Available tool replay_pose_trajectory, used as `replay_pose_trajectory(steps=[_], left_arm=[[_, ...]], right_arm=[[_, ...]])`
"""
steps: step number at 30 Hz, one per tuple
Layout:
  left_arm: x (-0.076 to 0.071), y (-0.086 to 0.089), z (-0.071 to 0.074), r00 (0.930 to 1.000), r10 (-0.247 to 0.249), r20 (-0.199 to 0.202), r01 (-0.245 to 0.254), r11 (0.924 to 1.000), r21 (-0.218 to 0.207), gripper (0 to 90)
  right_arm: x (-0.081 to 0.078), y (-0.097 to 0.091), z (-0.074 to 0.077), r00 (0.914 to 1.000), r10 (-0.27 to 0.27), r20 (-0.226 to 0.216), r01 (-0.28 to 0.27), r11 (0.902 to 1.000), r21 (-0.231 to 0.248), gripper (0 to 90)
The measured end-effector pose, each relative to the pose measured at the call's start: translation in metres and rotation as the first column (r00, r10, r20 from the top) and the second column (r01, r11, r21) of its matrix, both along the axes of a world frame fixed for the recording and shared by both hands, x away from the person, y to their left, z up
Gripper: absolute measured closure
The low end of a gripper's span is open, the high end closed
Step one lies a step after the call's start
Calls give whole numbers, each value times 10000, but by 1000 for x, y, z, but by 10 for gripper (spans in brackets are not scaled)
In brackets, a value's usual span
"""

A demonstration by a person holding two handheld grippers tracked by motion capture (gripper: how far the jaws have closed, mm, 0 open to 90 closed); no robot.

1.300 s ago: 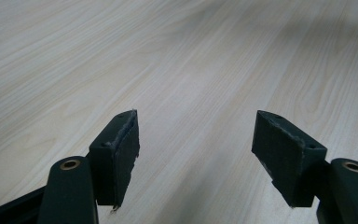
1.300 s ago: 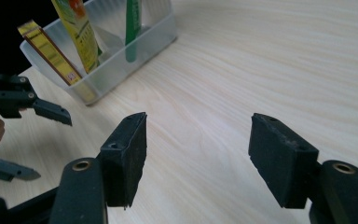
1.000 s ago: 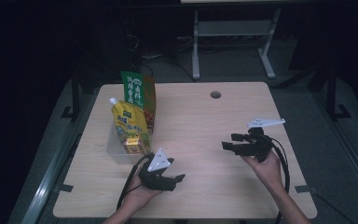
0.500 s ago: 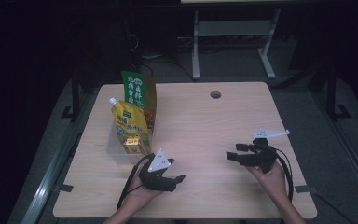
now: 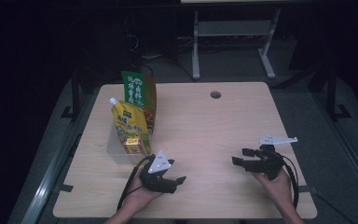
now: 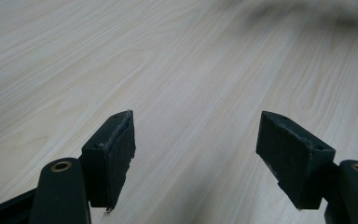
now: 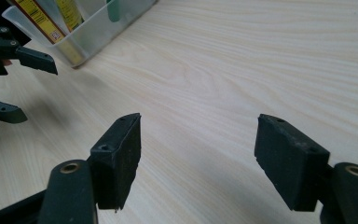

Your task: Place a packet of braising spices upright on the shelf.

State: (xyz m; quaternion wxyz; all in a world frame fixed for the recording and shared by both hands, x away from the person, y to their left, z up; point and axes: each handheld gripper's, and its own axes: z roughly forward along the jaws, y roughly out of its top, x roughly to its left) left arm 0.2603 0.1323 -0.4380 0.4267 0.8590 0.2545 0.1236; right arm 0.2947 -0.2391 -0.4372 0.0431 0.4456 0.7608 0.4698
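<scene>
Left gripper: low over the table, jaws wide apart and just been opening, nothing between them; bare wood ahead in the left gripper view.

Right gripper: low over the table near its right edge, jaws likewise wide and just been opening, empty. The right gripper view shows bare wood between the pads.

Nearest goods: a clear bin just beyond and to the outer side of the left gripper, well apart from the right one. Standing in it are a yellow pouch with a corner spout and, behind it, a green bag.

Handling, as judged: the pouch looks soft-walled, liquid-filled and fairly heavy for its size, with a slick film; it will sag if pinched mid-body. Best hold is the stiff top seam beside the spout, or the spout neck. The bag appears light and crushable; take it at the top fold. The bin is thin plastic, light, likely to slide if nudged.
</scene>
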Motion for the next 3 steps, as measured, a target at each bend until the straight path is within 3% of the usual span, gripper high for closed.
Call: replay_pose_trajectory(steps=[3], left_arm=[[0, 0, 1, 10000, -18, 18, 18, 10000, -38, 275]], right_arm=[[-2, 0, -1, 10000, -28, 38, 29, 10000, -37, 307]])
